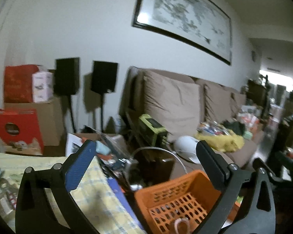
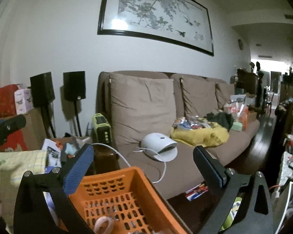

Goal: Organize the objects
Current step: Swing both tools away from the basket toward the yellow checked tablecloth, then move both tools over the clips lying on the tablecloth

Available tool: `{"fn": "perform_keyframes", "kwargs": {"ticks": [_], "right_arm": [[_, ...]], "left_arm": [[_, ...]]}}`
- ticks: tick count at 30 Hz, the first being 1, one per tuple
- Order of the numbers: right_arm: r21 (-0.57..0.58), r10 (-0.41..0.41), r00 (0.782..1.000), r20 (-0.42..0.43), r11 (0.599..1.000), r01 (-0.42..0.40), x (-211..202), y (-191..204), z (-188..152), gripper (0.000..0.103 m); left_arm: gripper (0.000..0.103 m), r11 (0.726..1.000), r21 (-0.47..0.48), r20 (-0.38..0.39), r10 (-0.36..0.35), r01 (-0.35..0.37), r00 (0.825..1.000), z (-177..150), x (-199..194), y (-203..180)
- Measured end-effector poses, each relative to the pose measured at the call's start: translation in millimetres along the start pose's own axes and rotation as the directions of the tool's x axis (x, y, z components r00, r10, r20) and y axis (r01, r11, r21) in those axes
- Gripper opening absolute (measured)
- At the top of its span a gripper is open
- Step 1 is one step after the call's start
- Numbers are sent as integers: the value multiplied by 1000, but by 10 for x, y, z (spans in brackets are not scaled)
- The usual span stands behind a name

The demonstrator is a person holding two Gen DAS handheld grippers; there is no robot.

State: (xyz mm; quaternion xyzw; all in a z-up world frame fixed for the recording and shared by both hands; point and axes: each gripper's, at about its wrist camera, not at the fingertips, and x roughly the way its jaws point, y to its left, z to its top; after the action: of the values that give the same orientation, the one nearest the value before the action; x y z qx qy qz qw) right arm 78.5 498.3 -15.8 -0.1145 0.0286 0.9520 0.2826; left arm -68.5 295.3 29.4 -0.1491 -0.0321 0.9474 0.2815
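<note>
Both grippers hang over the orange perforated basket (image 2: 125, 200), which sits low in front of the brown sofa (image 2: 146, 113). The left gripper (image 1: 146, 163) has its fingers spread wide with nothing between them, and so does the right gripper (image 2: 144, 167). A pinkish loop (image 2: 103, 224) lies inside the basket. This looks like a pause between picks. The next move calls for choosing a loose item from the clutter beside the yellow checked cloth (image 1: 91, 197) and lowering one gripper onto it.
</note>
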Motion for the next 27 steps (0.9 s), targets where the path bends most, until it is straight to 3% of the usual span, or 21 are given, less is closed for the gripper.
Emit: {"fn": "perform_keyframes", "kwargs": {"ticks": [5, 9, 14, 17, 18, 24, 27], "right_arm": [[10, -71, 996, 53, 997, 71, -94, 76, 83, 102], [76, -99, 993, 69, 993, 93, -136, 114, 148, 103], [279, 18, 1000, -14, 960, -13, 16, 58, 146, 103], [365, 143, 988, -60, 924, -111, 110, 83, 139, 103], [377, 162, 985, -62, 917, -127, 109, 109, 147, 103], [348, 229, 973, -20, 914, -207, 28, 364, 250, 103], [335, 269, 963, -14, 908, -249, 15, 539, 282, 103]], "left_arm": [[103, 999, -3, 15, 33, -33, 999, 97, -98, 77], [103, 995, 47, 75, 80, -84, 994, 157, -252, 80], [103, 990, -16, 159, 142, -141, 977, 272, -478, 260], [103, 957, -55, 185, 289, -283, 939, 328, -505, 367], [103, 947, -44, 178, 320, -317, 931, 362, -511, 396], [103, 942, -92, 171, 335, -323, 927, 448, -643, 642], [103, 916, -103, 171, 400, -387, 901, 429, -688, 724]]}}
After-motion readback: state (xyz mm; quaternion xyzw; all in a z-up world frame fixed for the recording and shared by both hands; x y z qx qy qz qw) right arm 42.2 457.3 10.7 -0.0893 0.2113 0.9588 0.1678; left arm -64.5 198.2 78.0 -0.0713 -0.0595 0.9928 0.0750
